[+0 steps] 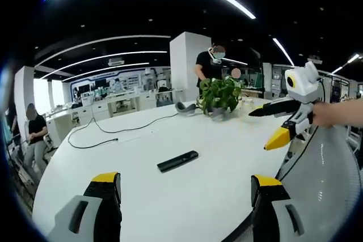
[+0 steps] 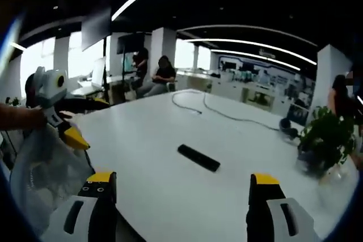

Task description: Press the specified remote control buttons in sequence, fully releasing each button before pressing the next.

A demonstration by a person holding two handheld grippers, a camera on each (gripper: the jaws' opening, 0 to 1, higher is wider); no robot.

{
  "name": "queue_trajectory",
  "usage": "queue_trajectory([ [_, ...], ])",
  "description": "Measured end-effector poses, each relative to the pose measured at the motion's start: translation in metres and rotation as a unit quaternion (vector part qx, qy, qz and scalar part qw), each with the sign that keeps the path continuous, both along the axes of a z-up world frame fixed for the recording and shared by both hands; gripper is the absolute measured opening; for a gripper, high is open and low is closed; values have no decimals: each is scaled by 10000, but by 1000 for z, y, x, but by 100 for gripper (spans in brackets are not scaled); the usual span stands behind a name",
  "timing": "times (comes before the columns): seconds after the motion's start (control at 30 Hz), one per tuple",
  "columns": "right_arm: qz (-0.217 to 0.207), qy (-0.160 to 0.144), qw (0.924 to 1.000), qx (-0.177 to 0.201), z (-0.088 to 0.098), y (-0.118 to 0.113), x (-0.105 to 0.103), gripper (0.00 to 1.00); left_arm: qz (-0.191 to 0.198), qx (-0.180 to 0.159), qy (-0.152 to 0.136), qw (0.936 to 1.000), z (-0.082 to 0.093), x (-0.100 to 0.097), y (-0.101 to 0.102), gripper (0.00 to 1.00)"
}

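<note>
Lying flat on white table (image 1: 215, 196), slim black remote (image 1: 177, 161), both hand-held grippers' jaws apart

Smooth, faintly glossy white table (image 1: 170, 191), matt black plastic remote control (image 1: 177, 161) at centre frame, leafy potted plant (image 1: 220, 96) upper right, thin rubbery black cable (image 1: 108, 131) left

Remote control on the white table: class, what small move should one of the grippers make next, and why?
Probably bring the right gripper forward and down toward the remote control. It lies flat on the white table, untouched, ahead of the open jaws. The left gripper is also open and off the remote; no button can be pressed yet.
</note>
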State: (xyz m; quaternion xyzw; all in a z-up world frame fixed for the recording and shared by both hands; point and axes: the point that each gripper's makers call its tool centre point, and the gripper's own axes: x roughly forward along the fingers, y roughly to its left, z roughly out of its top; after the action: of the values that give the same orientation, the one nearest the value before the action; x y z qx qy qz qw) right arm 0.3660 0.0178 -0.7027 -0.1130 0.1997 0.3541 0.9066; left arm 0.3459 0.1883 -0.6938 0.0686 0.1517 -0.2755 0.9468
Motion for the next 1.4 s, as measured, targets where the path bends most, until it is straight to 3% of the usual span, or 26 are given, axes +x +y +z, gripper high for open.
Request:
queue_trajectory([
  [0.77, -303, -185, 9990, -260, 11, -28, -19, 94, 48, -50, -43, 10000, 2, -1, 1, 100],
  [0.8, -347, -267, 9987, -244, 16, -29, -19, 94, 47, -48, -46, 10000, 2, -1, 1, 100],
  [0.83, -434, -686, 9965, -208, 31, -32, -16, 91, 49, -32, -53, 10000, 2, -1, 1, 100],
  [0.9, -451, -1104, 9929, -55, 48, -33, -18, 88, 55, -28, -66, 10000, 3, 0, 2, 100],
  [0.97, -583, -1193, 9909, 208, 55, -35, -22, 91, 59, -60, -65, 9999, 3, 0, 2, 100],
  [1.23, -915, -1601, 9823, 319, 76, -51, -15, 98, 104, -139, -183, 9997, 9, 1, 4, 100],
  [1.4, -1110, -1761, 9781, 83, 80, -73, -7, 99, 181, -193, -241, 9994, 12, 2, 7, 100],
])
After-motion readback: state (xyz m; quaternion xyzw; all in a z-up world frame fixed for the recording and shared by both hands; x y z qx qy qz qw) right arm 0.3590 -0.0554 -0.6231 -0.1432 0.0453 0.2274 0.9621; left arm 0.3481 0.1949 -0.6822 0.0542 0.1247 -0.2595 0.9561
